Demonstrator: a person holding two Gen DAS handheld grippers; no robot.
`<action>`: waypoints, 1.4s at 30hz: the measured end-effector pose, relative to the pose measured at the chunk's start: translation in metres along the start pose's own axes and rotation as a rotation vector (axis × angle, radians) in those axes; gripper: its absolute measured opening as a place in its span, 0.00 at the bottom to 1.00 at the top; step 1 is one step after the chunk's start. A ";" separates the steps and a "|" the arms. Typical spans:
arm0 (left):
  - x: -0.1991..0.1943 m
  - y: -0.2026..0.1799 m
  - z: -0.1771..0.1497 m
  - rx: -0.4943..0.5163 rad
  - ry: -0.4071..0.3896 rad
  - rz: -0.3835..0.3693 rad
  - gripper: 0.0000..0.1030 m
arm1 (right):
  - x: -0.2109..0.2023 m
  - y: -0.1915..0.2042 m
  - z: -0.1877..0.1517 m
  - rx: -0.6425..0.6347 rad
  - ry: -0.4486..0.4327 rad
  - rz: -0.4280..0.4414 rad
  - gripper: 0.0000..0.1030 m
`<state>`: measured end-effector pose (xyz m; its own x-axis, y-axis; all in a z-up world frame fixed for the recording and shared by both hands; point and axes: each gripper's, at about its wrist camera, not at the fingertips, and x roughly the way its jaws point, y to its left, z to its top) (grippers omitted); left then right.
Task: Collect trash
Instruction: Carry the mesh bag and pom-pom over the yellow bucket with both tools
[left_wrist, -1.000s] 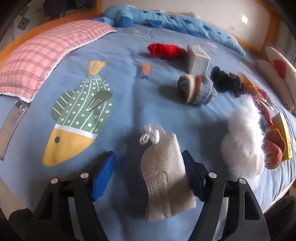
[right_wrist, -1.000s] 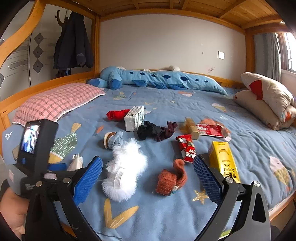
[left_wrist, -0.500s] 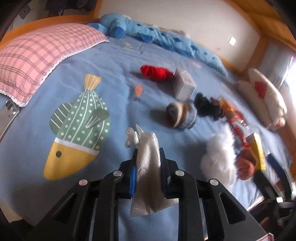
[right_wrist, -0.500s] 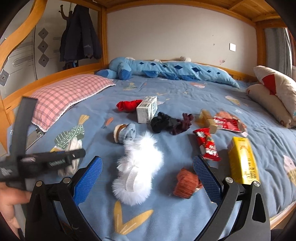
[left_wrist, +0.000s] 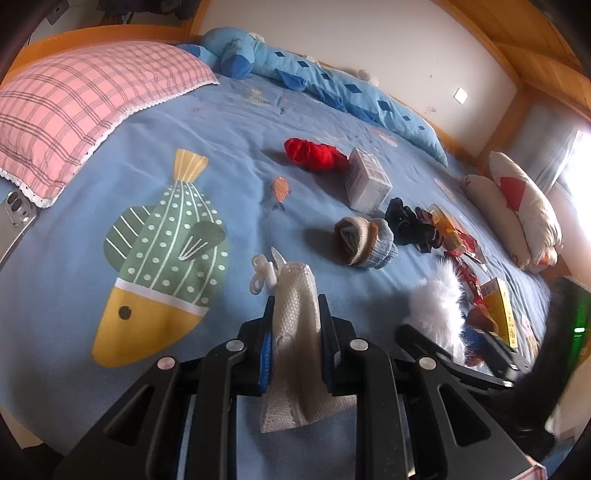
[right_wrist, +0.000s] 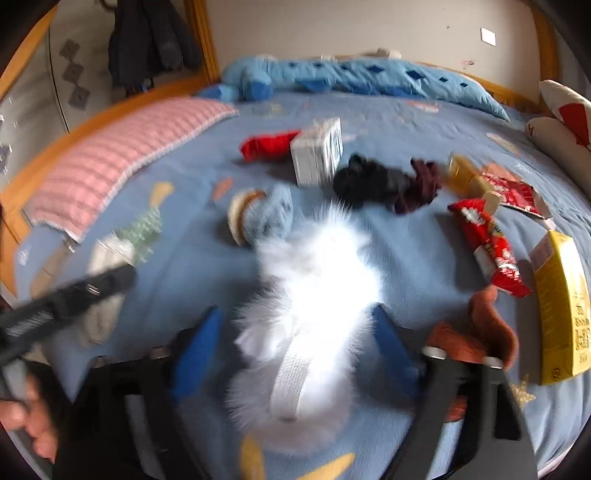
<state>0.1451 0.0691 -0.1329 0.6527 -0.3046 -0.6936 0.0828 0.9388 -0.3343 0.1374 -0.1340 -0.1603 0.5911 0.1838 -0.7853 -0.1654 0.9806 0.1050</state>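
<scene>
My left gripper (left_wrist: 295, 314) is shut on a used white face mask (left_wrist: 295, 306), pinched between its blue pads just above the blue bedspread (left_wrist: 229, 122). My right gripper (right_wrist: 295, 332) is open, its blue pads on either side of a fluffy white slipper (right_wrist: 314, 280). Other litter on the bed: a white carton (right_wrist: 317, 155), a red snack wrapper (right_wrist: 487, 243), a yellow box (right_wrist: 561, 302), an opened red packet (right_wrist: 513, 192) and an amber bottle (right_wrist: 469, 181). The right wrist view is blurred.
Clothes lie among the litter: red socks (left_wrist: 314, 155), a rolled grey-blue sock (left_wrist: 365, 242), black and maroon socks (right_wrist: 388, 181), a rust sock (right_wrist: 480, 332). A pink checked pillow (left_wrist: 74, 107) and a phone (left_wrist: 14, 221) are at the left, white pillows (left_wrist: 517, 206) at the right.
My left gripper closed on the face mask and lifted it slightly. My right gripper moved forward and down, so the white slipper now lies between its open pads.
</scene>
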 end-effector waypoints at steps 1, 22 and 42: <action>0.000 -0.002 0.000 0.007 -0.001 -0.002 0.21 | 0.002 0.001 -0.002 -0.018 0.000 -0.001 0.35; -0.033 -0.130 -0.025 0.254 0.012 -0.279 0.21 | -0.181 -0.121 -0.037 0.266 -0.236 0.128 0.30; -0.032 -0.388 -0.169 0.734 0.320 -0.731 0.21 | -0.357 -0.254 -0.231 0.654 -0.294 -0.260 0.31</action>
<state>-0.0356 -0.3129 -0.0884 0.0443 -0.7578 -0.6510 0.8717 0.3476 -0.3453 -0.2141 -0.4648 -0.0472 0.7484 -0.1375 -0.6488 0.4547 0.8185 0.3511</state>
